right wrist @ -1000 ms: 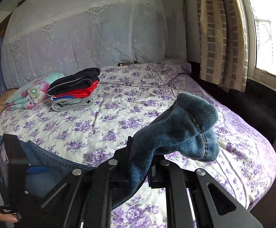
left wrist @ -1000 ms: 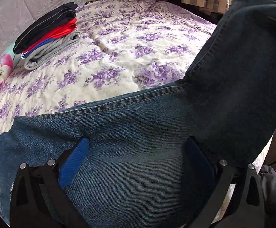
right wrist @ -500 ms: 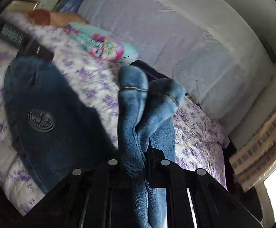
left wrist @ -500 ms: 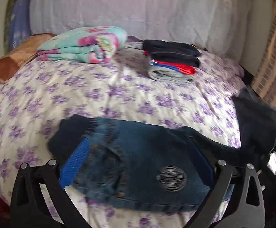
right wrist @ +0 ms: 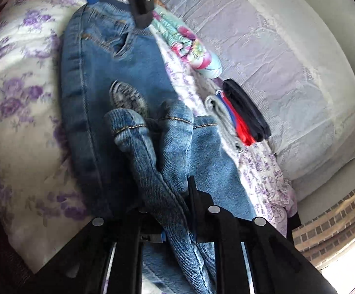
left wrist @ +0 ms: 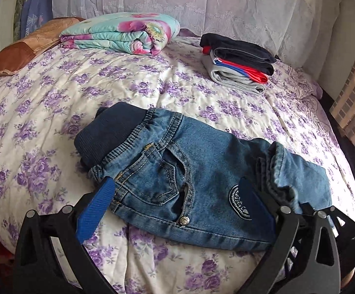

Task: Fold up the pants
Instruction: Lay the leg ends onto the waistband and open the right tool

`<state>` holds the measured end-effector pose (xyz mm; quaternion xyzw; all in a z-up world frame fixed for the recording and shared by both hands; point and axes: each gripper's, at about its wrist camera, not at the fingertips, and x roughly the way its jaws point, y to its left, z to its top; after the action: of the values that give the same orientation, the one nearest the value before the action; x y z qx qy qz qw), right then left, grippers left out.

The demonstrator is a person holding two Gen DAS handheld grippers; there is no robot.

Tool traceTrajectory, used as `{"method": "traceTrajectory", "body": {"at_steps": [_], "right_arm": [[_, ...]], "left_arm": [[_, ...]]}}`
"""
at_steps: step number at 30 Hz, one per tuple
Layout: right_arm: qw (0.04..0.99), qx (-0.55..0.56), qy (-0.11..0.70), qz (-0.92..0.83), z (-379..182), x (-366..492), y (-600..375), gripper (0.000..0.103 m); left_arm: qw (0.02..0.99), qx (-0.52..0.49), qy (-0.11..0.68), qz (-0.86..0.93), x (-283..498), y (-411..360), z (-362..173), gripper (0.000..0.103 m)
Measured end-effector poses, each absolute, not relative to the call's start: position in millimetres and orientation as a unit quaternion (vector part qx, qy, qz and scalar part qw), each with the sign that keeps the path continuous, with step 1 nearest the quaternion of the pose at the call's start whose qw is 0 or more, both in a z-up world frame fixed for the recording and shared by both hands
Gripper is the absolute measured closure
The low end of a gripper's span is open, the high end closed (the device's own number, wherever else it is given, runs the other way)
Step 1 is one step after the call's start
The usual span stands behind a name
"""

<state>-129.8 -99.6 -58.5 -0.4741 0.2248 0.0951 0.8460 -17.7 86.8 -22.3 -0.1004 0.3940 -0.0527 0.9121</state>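
Right tongs [right wrist: 167, 191] clenched on the pants [left wrist: 184, 169] leg cuffs, held over the thigh. Left tongs [left wrist: 177, 203] spread wide, straddling the waist end, gripping nothing. Pants lie doubled on bed [left wrist: 55, 98], near clothes stack [left wrist: 238, 63].

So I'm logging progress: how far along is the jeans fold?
Done: the jeans lie doubled on the bed, cuffs brought up toward the waist. In hand: the right gripper pinches the cuffs; the left gripper is open. Left: release, then stack on the pile.
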Motion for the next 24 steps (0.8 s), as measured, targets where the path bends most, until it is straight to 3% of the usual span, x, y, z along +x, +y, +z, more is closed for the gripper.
{"method": "traceTrajectory", "body": {"at_steps": [2, 3, 4, 5, 6, 8, 11, 12, 16, 18, 24], "right_arm": [[0.84, -0.495, 0.202, 0.089, -62, -135, -97, 0.085], [0.84, -0.496, 0.199, 0.092, -58, -138, -97, 0.078], [0.846, -0.485, 0.196, 0.104, -50, -141, -100, 0.069], [0.856, -0.467, 0.191, 0.114, -40, -146, -103, 0.047], [0.865, -0.444, 0.192, 0.134, -27, -151, -108, 0.035], [0.881, -0.378, 0.212, 0.188, 3, -157, -119, 0.034], [0.89, -0.272, 0.245, 0.272, 42, -152, -139, 0.037], [0.885, -0.255, 0.259, 0.29, 47, -145, -141, 0.047], [0.857, -0.229, 0.317, 0.335, 37, -113, -139, 0.058], [0.837, -0.205, 0.366, 0.352, 21, -98, -136, 0.087], [0.854, -0.188, 0.331, 0.354, 36, -105, -152, 0.096]], "left_arm": [[0.91, -0.1, 0.399, -0.055, -16, 84, -24, 0.005], [0.909, -0.099, 0.401, -0.057, -16, 82, -25, 0.005], [0.909, -0.096, 0.402, -0.057, -17, 81, -25, 0.005], [0.909, -0.093, 0.402, -0.059, -18, 79, -24, 0.005], [0.91, -0.088, 0.4, -0.06, -19, 77, -23, 0.005], [0.912, -0.079, 0.397, -0.059, -22, 75, -20, 0.005], [0.913, -0.076, 0.396, -0.059, -27, 75, -17, 0.005], [0.913, -0.078, 0.397, -0.06, -28, 77, -17, 0.005], [0.907, -0.09, 0.406, -0.061, -32, 82, -23, 0.005], [0.905, -0.094, 0.411, -0.057, -35, 87, -26, 0.005], [0.894, -0.131, 0.425, -0.051, -43, 110, -35, 0.005]]}}
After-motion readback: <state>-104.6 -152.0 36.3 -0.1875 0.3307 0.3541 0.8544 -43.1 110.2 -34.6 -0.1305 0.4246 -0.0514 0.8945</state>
